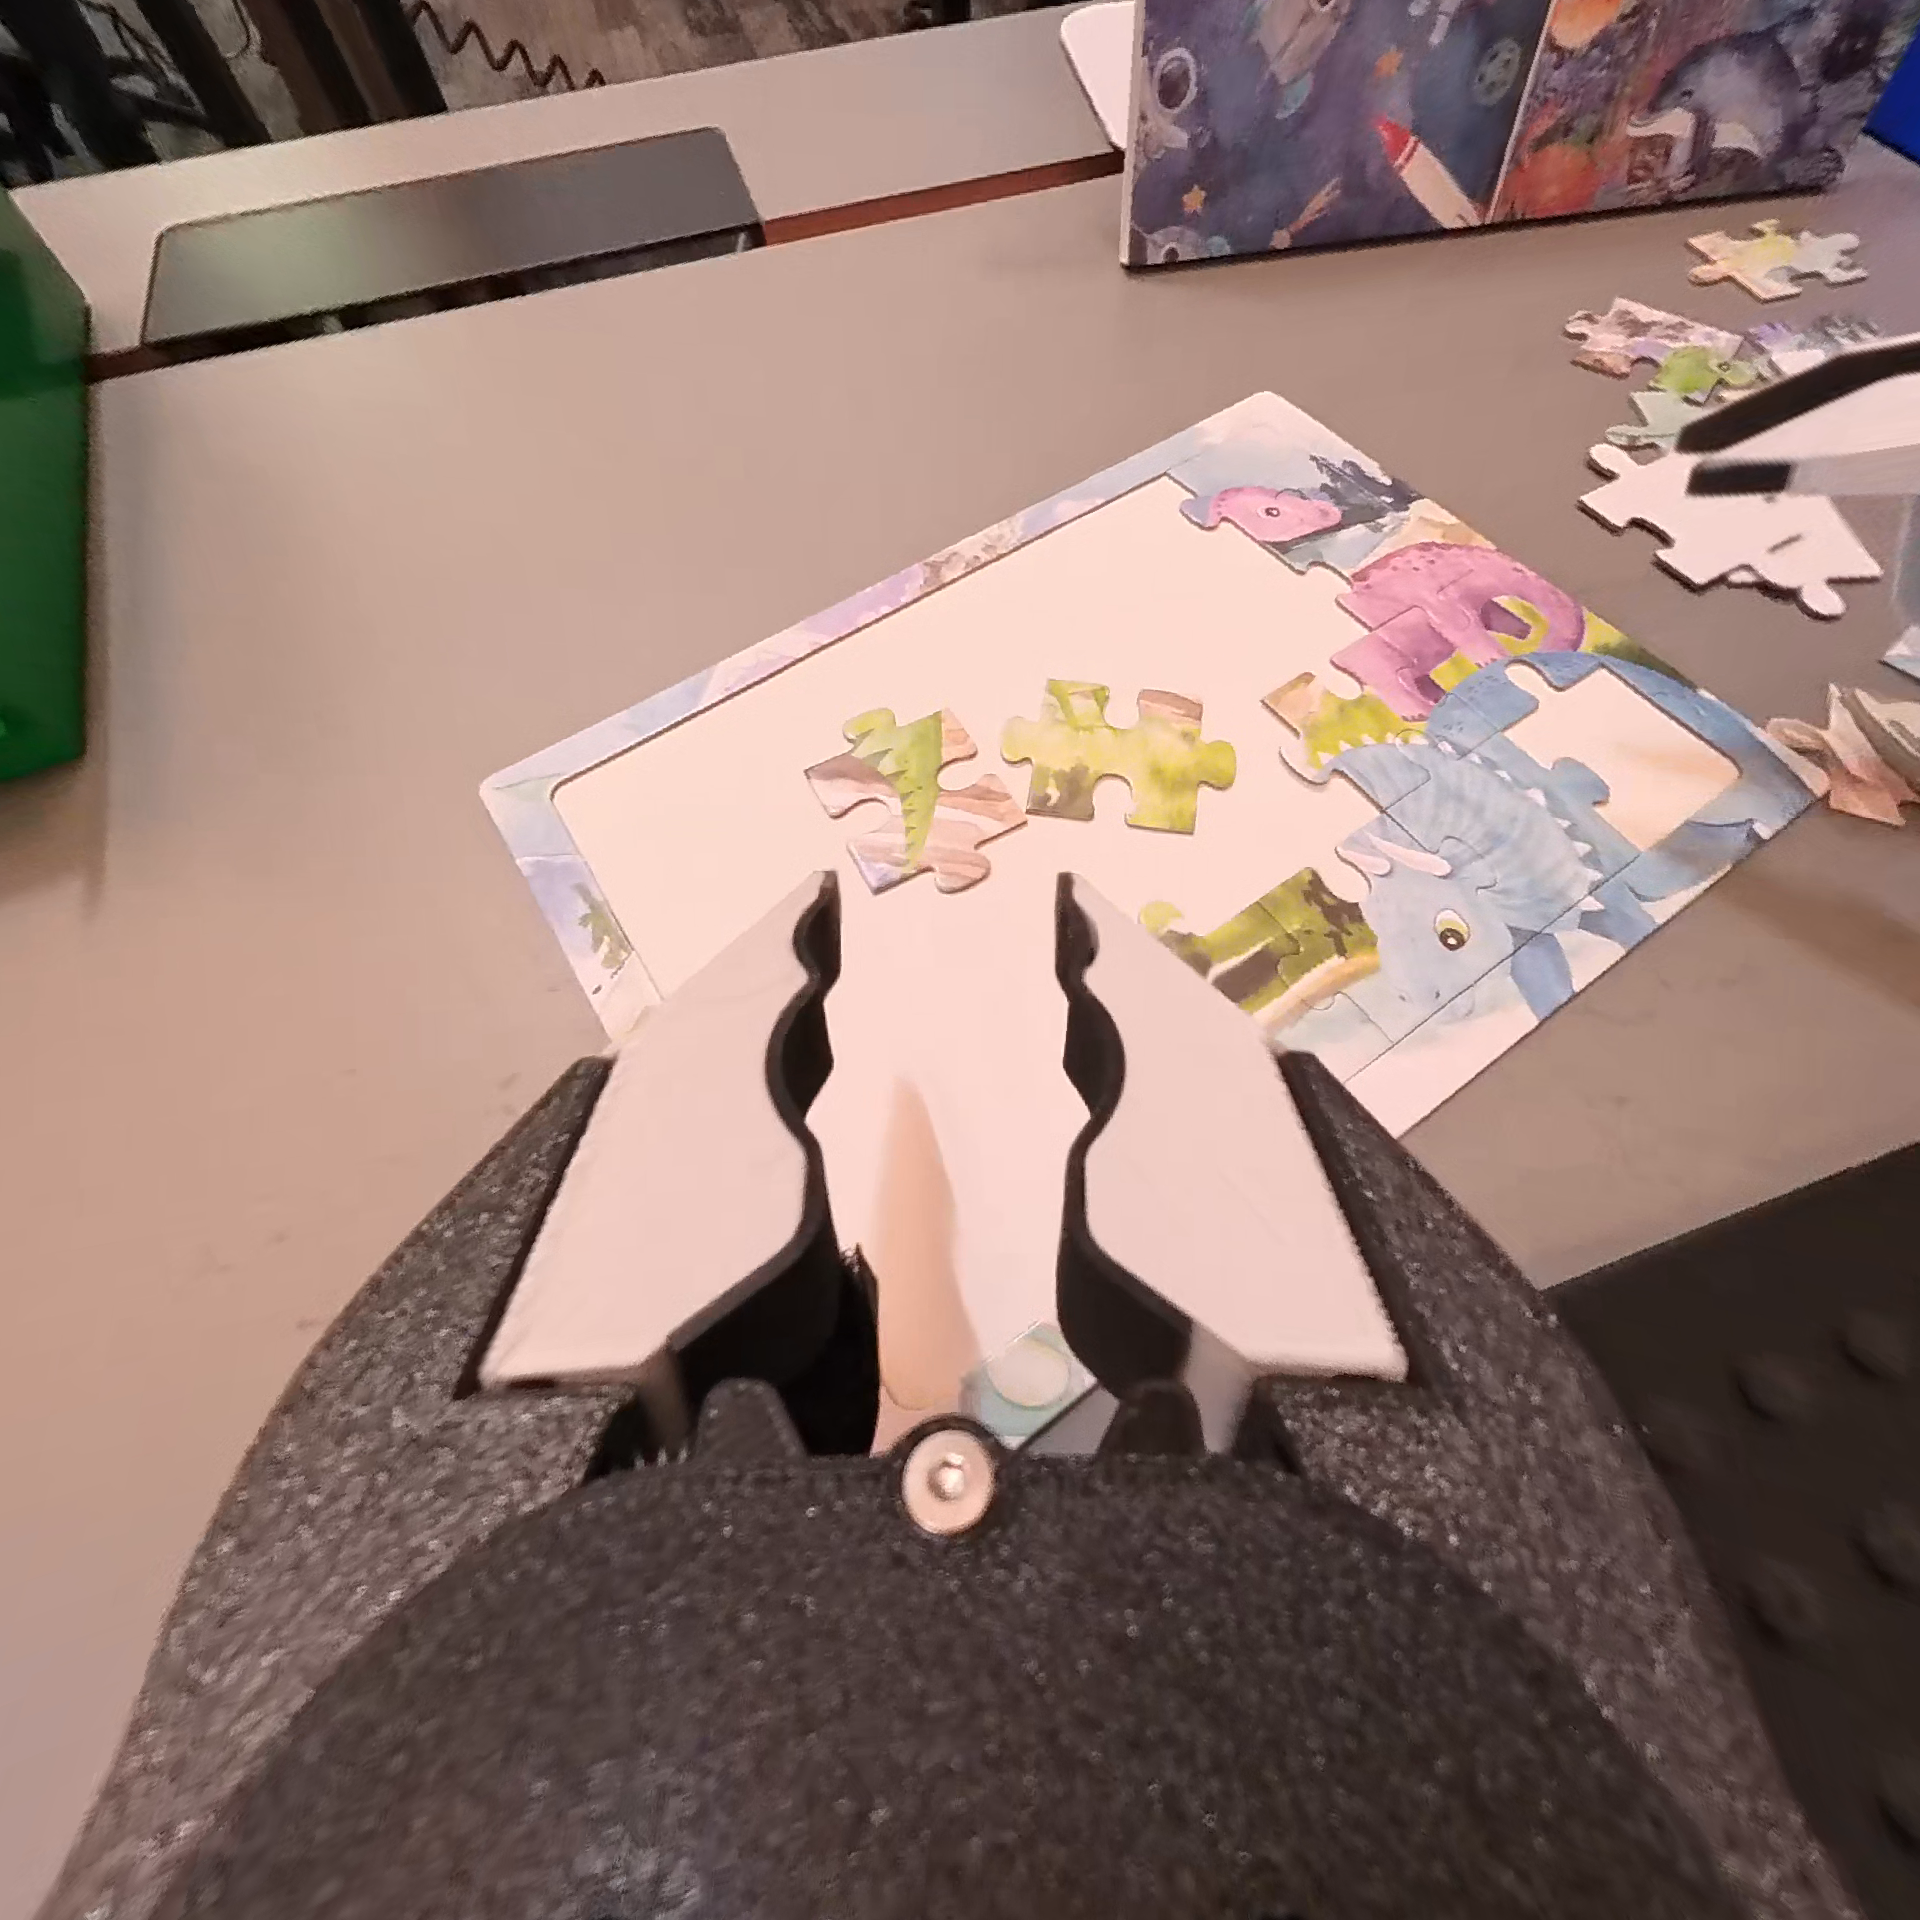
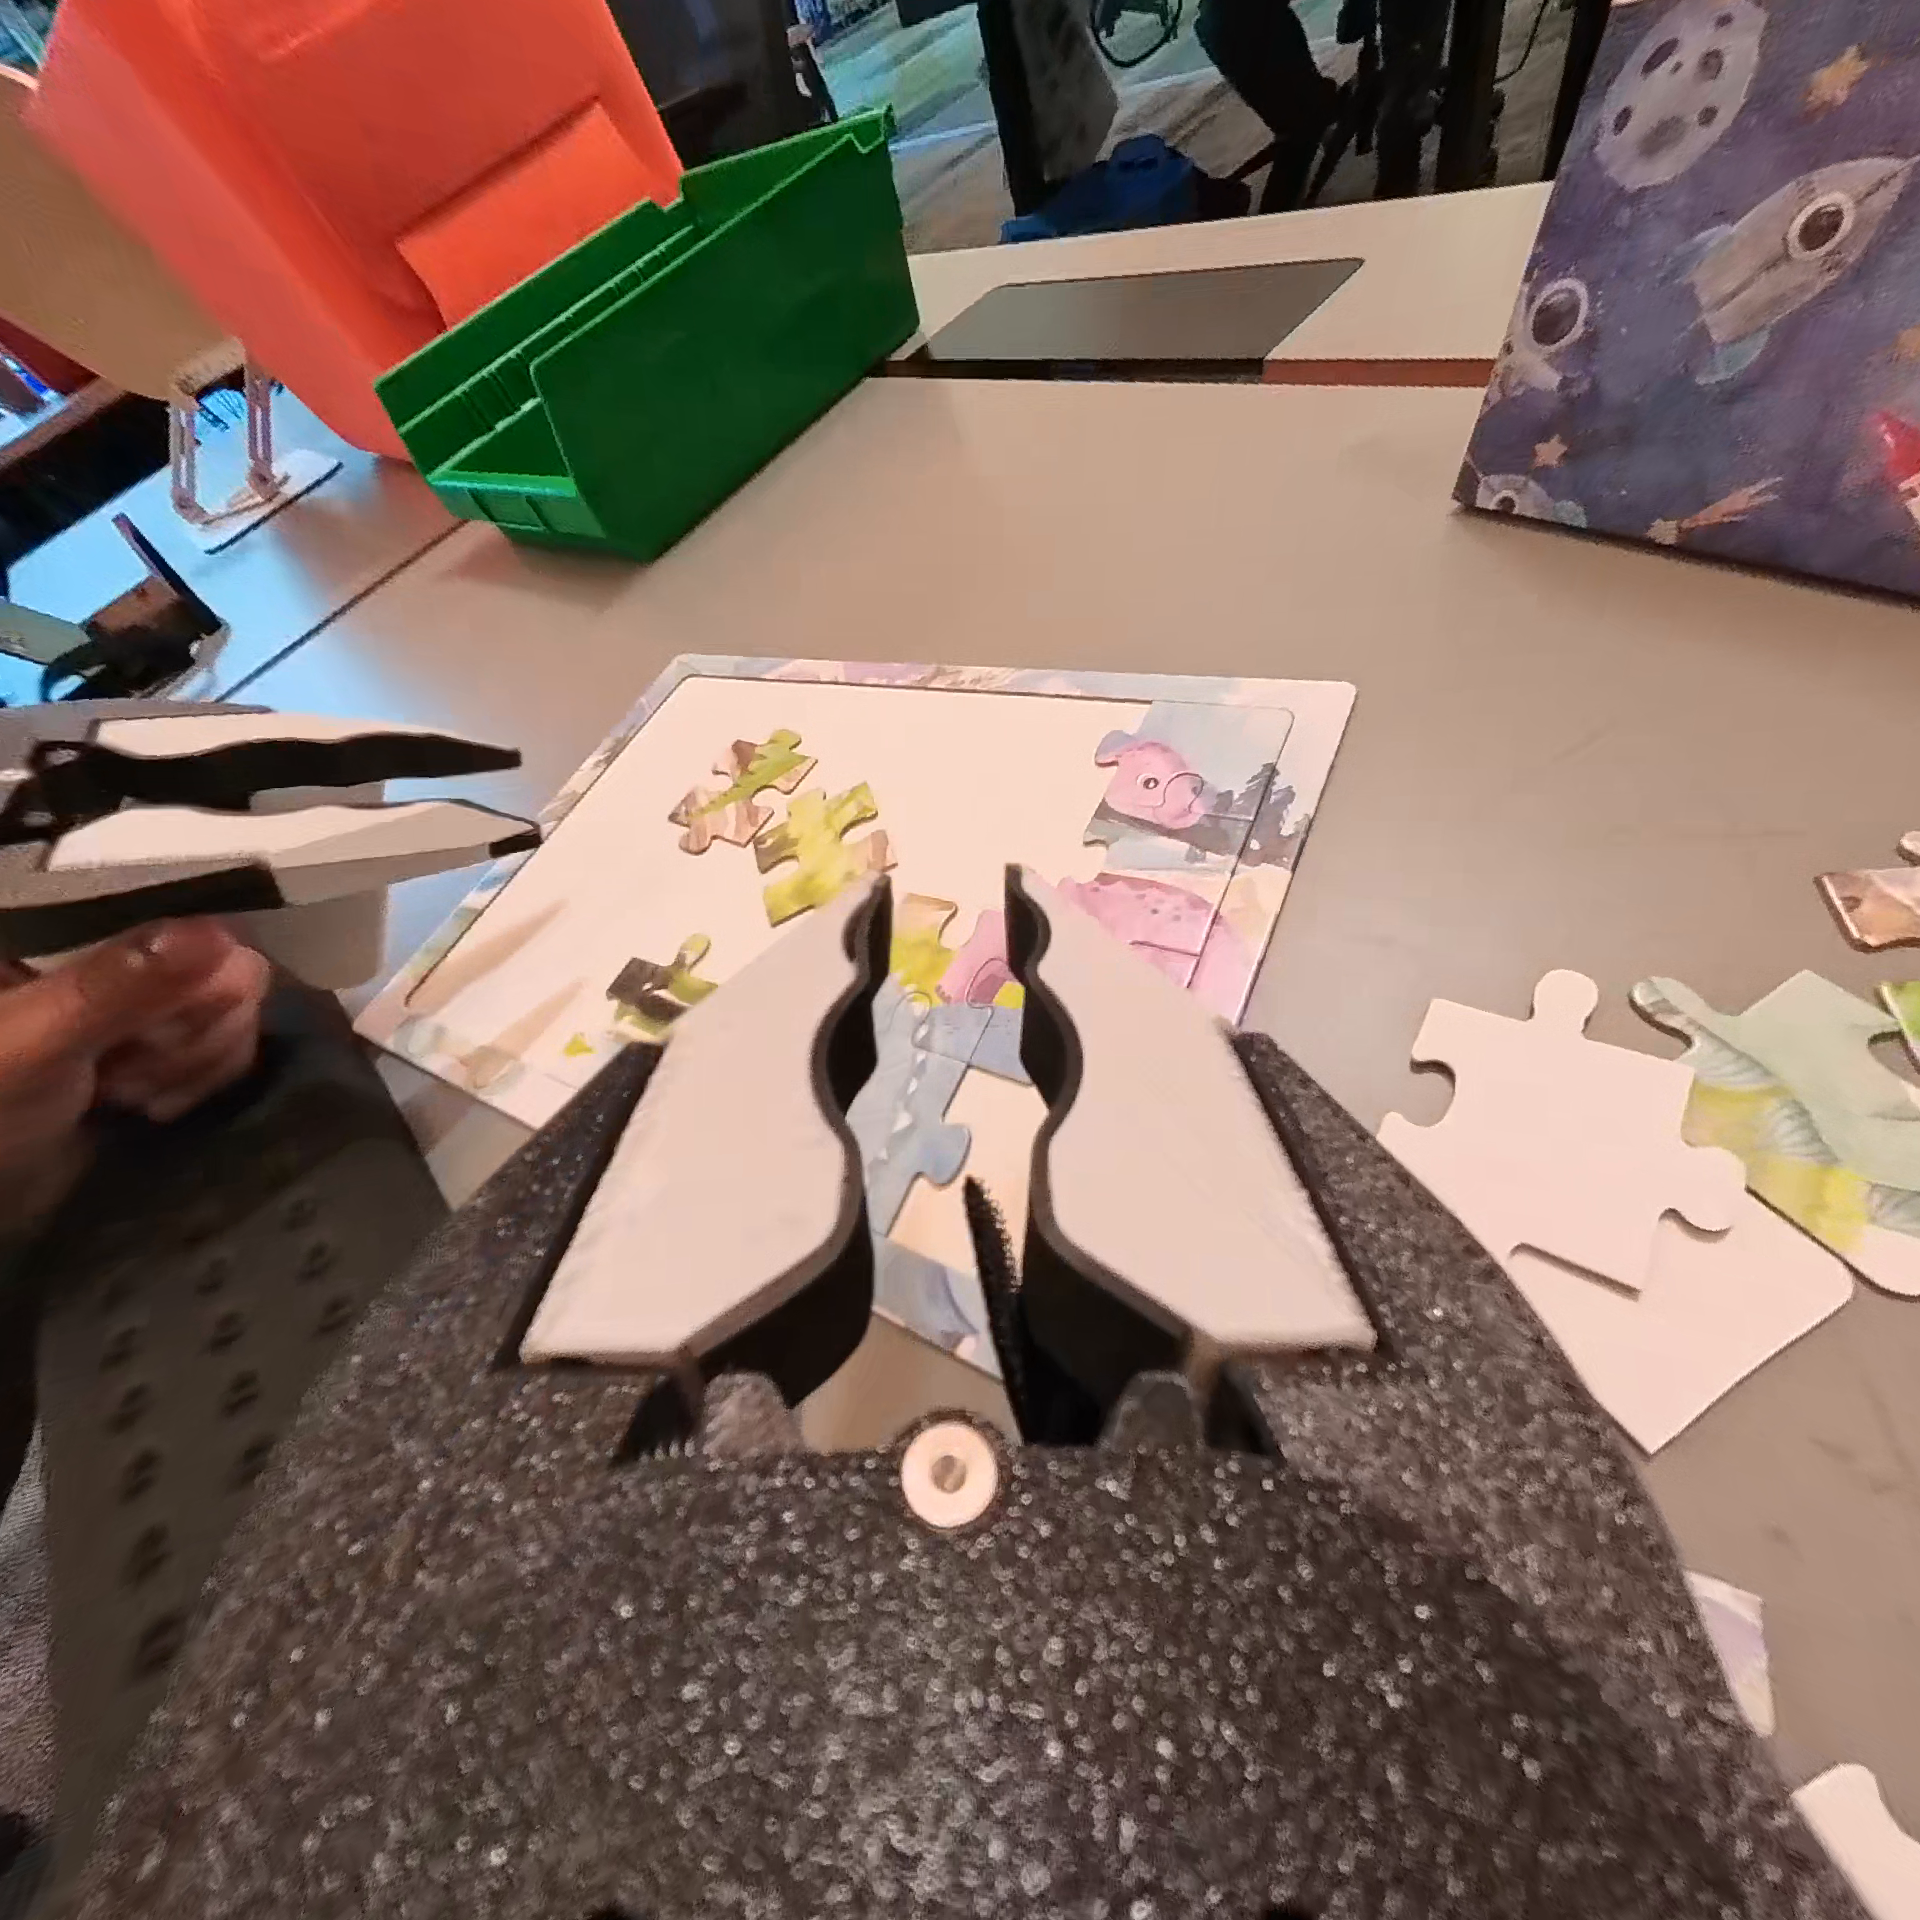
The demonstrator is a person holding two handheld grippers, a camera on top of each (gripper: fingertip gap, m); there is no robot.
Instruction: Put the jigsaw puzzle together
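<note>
A puzzle tray with a pale border lies on the grey table. Its right part holds joined pieces: a blue dinosaur and a purple one. Two loose pieces lie on the bare white base: a striped green-brown piece and a green piece. My left gripper is open and empty, just short of the striped piece; it also shows in the right wrist view. My right gripper is open and empty above the joined pieces; its tips also show in the left wrist view.
Several loose pieces lie right of the tray, some face down. A space-themed puzzle box stands behind. A green bin and an orange bin stand at the far left. A person's hand holds the left gripper.
</note>
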